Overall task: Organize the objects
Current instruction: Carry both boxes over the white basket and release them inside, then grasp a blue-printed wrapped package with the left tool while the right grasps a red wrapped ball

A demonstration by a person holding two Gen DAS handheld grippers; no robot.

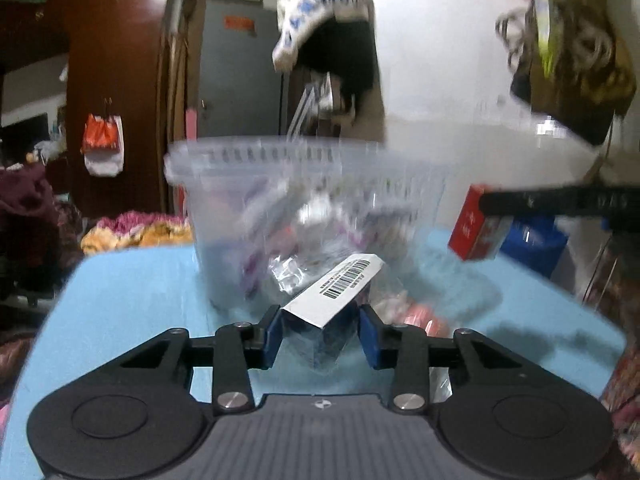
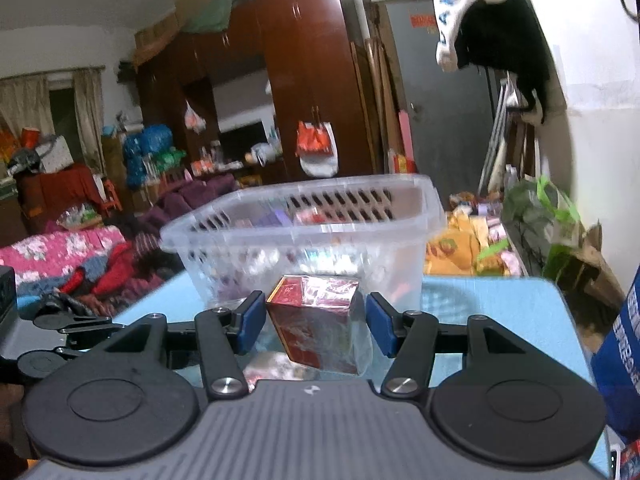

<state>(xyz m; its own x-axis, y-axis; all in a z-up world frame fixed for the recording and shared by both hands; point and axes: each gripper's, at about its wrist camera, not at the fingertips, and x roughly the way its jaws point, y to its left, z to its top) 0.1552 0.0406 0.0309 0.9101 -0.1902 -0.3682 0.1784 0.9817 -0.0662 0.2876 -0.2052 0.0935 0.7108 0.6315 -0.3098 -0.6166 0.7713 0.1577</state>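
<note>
A clear plastic basket (image 1: 304, 200) with slotted walls stands on the light blue table (image 1: 132, 280) and holds several small packets. My left gripper (image 1: 320, 332) is shut on a dark wrapped box with a white barcode label (image 1: 340, 292), just in front of the basket. In the right wrist view the same basket (image 2: 304, 232) stands ahead. My right gripper (image 2: 316, 320) is shut on a red box in clear wrap (image 2: 316, 320), held above the table in front of the basket. That red box (image 1: 476, 224) and a right gripper finger also show in the left wrist view.
A clear bag with pink and red items (image 1: 416, 312) lies on the table right of my left gripper. A blue package (image 2: 624, 356) stands at the table's right edge. Around the table are a bed with blankets (image 2: 60, 256), a brown wardrobe (image 2: 304, 80) and clutter.
</note>
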